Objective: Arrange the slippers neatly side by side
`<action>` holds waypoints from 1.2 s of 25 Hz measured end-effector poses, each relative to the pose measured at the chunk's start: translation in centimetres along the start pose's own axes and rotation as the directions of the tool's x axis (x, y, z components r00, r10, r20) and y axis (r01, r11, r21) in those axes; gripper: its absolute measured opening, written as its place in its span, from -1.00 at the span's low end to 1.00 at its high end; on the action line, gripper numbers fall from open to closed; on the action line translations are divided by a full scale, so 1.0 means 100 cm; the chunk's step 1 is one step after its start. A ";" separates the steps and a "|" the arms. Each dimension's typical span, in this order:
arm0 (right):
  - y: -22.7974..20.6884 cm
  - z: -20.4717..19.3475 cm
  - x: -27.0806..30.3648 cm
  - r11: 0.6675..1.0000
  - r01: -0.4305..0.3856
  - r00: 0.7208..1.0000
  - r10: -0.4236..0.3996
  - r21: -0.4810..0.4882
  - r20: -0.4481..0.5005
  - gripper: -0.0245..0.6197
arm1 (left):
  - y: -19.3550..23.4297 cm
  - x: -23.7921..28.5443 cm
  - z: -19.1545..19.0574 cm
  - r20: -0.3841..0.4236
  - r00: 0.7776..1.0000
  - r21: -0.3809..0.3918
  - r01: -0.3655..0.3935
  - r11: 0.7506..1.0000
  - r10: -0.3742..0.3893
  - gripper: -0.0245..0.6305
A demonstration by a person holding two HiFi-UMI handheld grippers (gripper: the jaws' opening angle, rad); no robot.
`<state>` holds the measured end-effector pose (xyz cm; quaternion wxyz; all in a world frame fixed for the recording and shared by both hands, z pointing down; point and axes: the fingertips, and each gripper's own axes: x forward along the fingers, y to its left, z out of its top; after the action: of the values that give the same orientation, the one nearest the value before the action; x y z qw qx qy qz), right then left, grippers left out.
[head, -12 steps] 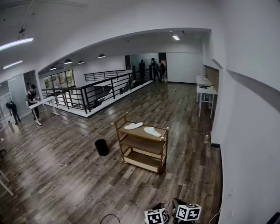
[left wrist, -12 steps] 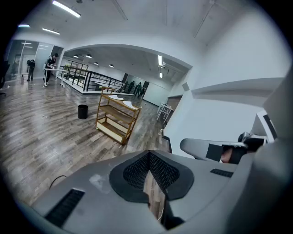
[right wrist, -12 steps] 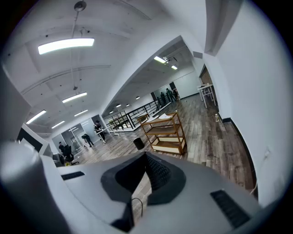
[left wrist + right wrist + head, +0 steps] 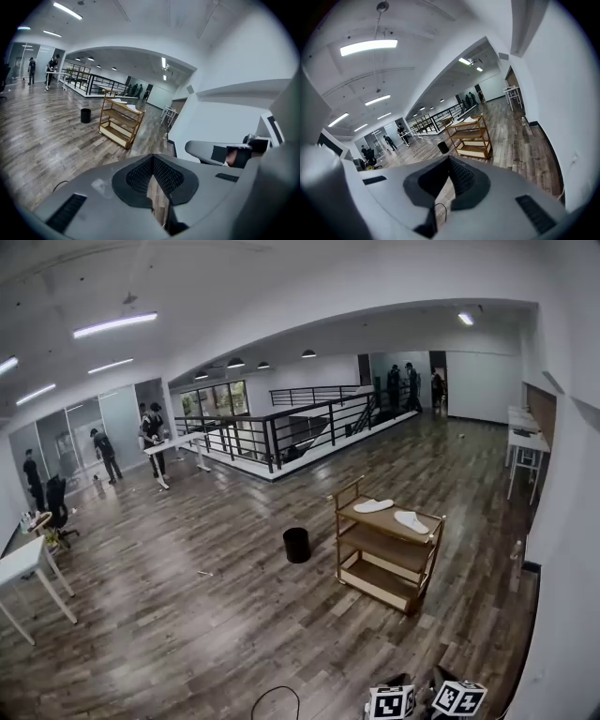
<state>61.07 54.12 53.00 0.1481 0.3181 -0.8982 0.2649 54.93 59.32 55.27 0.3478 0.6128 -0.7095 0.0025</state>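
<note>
Hanging shut and empty well apart from the wooden cart [image 4: 375, 585], whose top shelf [image 4: 370, 519] bears the two white slippers [image 4: 373, 506] lying apart and askew, the left claw [image 4: 152, 187] and right claw [image 4: 449, 180] could, if brought in unopened, shove a slipper off the shelf edge.

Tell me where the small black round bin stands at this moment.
In the head view, the small black round bin stands near the centre of the picture, on the dark wooden floor, just left of the three-shelf wooden cart.
</note>
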 end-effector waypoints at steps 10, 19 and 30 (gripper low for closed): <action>0.016 0.002 0.005 1.000 -0.012 1.000 0.012 -0.004 0.013 -0.93 | 0.010 -0.013 0.006 0.012 1.000 -0.022 -0.008 1.000 0.008 -0.93; 0.033 -0.007 0.004 1.000 -0.028 1.000 0.027 -0.015 -0.010 -0.93 | 0.025 -0.031 0.008 0.021 1.000 -0.037 -0.017 0.999 0.017 -0.93; 0.045 -0.026 0.015 1.000 -0.003 0.999 0.003 -0.022 -0.036 -0.93 | 0.053 -0.029 -0.015 -0.014 1.000 -0.069 0.000 0.998 -0.001 -0.93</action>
<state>57.29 57.76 54.04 0.1673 0.3103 -0.8986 0.2611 51.12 63.77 57.24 0.3737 0.6006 -0.7066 -0.0179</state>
